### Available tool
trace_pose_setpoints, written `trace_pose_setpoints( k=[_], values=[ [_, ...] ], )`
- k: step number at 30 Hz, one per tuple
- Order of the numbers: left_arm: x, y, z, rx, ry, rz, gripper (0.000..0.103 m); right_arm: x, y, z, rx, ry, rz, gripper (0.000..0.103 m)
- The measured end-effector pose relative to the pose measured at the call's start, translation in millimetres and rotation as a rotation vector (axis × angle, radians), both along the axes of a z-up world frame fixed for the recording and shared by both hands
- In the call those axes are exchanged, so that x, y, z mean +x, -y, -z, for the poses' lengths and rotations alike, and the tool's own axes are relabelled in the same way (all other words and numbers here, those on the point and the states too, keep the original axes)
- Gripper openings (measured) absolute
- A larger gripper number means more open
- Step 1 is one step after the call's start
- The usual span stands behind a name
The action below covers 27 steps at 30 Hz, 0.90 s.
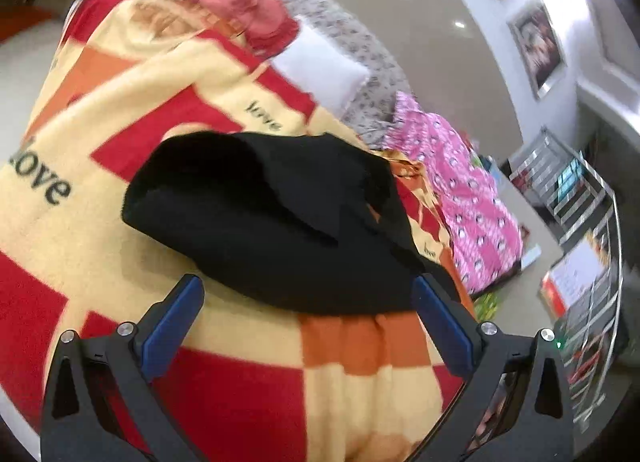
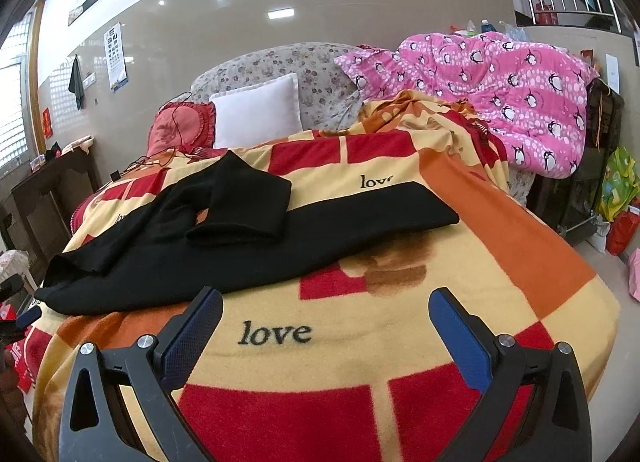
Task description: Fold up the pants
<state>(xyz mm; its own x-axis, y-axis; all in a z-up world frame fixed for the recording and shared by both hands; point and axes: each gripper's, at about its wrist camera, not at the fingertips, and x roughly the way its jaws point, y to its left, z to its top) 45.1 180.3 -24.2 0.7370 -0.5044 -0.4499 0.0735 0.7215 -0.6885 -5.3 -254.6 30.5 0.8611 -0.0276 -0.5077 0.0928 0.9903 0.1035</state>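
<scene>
A: Pants (image 2: 224, 238) lie across the middle of the bed (image 2: 520, 262), black on the checked blanket (image 2: 280, 366), one leg doubled back over the other and crooked.

B: And the claws?

A: The left gripper (image 1: 308, 294) has its jaws spread wide and holds nothing; it hangs just over the near hem. The right gripper (image 2: 326, 310) is just as wide and empty, near the bed's front edge, short of the cloth.

B: So what's the step?

A: I'd say a regrasp. Pinch both layers at the hem, lift low, straighten that crooked leg first, then fold end to end toward the pillow (image 2: 258, 112).
</scene>
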Motion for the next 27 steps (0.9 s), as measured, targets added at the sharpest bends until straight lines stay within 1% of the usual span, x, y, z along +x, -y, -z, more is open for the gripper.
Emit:
trace_pose_setpoints(
  k=[1,4,5,7,11,13,14,15,17,19,20,21,22,23,24,26,27],
  values=[
    [3,-2,-1,0.006,0.006,-0.019,0.103,0,0,0,-0.001,-0.002,0.000,0.102],
    [18,-10,0,-0.022,-0.017,-0.048,0.103,0,0,1,-0.003,-0.003,-0.001,0.102],
    [22,-12,0,-0.024,-0.013,-0.057,0.103,0,0,1,-0.003,-0.003,0.000,0.102],
    [27,-15,1,-0.015,-0.029,-0.078,0.103,0,1,1,-0.004,-0.003,0.000,0.102],
    [29,-19,2,-0.022,-0.039,-0.104,0.102,1,1,2,0.000,-0.008,0.003,0.102],
    [27,-17,4,0.014,-0.059,-0.118,0.090,1,1,2,0.003,-0.011,0.005,0.102],
    [28,-15,6,0.043,-0.084,-0.133,0.074,2,1,2,0.006,-0.012,0.005,0.102],
    [28,-14,7,0.062,-0.100,-0.145,0.047,2,1,2,0.008,-0.015,0.005,0.102],
    [29,-12,13,0.088,-0.158,-0.167,0.015,5,5,2,0.028,-0.028,-0.002,0.102],
    [27,-12,13,0.088,-0.153,-0.181,0.015,7,24,-6,0.101,-0.037,-0.013,0.102],
    [25,-10,10,0.104,-0.140,-0.183,0.015,7,36,-12,0.123,-0.025,-0.008,0.102],
    [25,-8,8,0.115,-0.133,-0.181,0.015,8,50,-19,0.141,-0.012,0.002,0.102],
    [25,-7,7,0.119,-0.125,-0.180,0.015,13,71,-27,0.176,-0.021,0.003,0.102],
    [24,-5,5,0.125,-0.115,-0.178,0.019,19,86,-30,0.225,-0.046,-0.008,0.102],
    [25,-4,3,0.128,-0.110,-0.175,0.024,29,104,-31,0.306,-0.076,-0.031,0.102],
    [25,-1,1,0.130,-0.097,-0.174,0.031,48,142,-26,0.512,-0.115,-0.054,0.102],
    [26,0,0,0.127,-0.095,-0.175,0.034,57,155,-22,0.580,-0.137,-0.058,0.098]
  ],
)
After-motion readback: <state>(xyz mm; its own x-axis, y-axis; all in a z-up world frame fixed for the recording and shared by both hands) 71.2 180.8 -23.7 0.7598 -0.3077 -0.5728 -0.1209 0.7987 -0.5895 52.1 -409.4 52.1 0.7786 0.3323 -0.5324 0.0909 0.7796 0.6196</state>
